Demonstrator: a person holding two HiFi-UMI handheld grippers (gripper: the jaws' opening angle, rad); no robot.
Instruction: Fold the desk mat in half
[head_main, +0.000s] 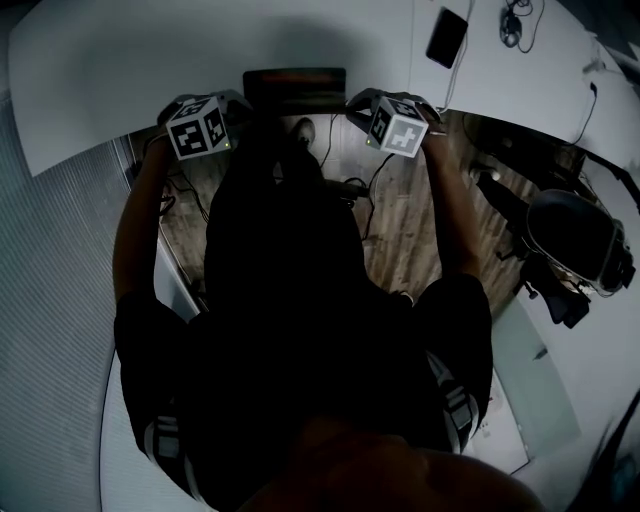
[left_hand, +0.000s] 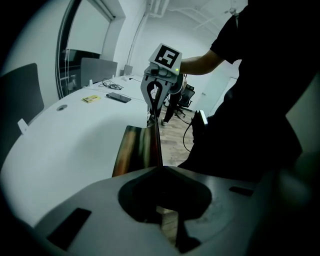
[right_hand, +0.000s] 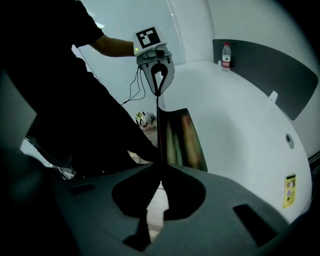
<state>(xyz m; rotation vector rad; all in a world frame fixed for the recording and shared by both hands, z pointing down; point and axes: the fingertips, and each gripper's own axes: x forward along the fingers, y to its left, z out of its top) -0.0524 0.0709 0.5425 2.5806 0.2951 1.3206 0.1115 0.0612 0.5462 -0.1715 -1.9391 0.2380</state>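
Note:
The desk mat (head_main: 295, 85) is dark and glossy. Its far part lies on the white table (head_main: 120, 70), and its near edge is lifted and stretched between both grippers. My left gripper (head_main: 230, 105) is shut on one near corner and my right gripper (head_main: 372, 108) is shut on the other. In the left gripper view the mat (left_hand: 137, 147) runs edge-on from my left gripper (left_hand: 160, 167) up to the right gripper (left_hand: 151, 120). In the right gripper view the mat (right_hand: 182, 137) runs from my right gripper (right_hand: 161, 167) to the left gripper (right_hand: 158, 95).
A phone (head_main: 446, 37) and a yellow card (left_hand: 91, 99) lie on the table, and a water bottle (right_hand: 226, 55) stands at its far side. An office chair (head_main: 575, 235) is at the right. Cables (head_main: 350, 185) trail over the wooden floor below.

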